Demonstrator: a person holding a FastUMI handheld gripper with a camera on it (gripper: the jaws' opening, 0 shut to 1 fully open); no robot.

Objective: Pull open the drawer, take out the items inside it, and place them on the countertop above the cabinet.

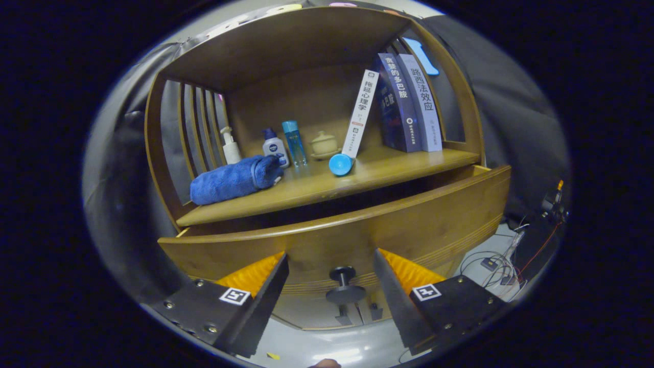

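A wooden cabinet's drawer [357, 230] stands pulled out toward me, its front panel wide across the view and a dark gap showing behind its top edge. Its round dark knob [344, 286] sits low on the panel, between my two fingers and free of them. My gripper [329, 266] is open, a finger on each side of the knob. The drawer's inside is hidden from this angle. Above it lies the countertop [398, 171] of the cabinet, bearing a rolled blue towel [236, 179] and a small blue round thing [340, 164].
On the countertop's back stand a pump bottle [231, 147], a white-and-blue bottle [275, 147], a clear blue bottle [295, 142], a small lidded pot [324, 145], a leaning white book [361, 113] and upright books [411, 102]. Cables [498, 266] lie on the floor to the right.
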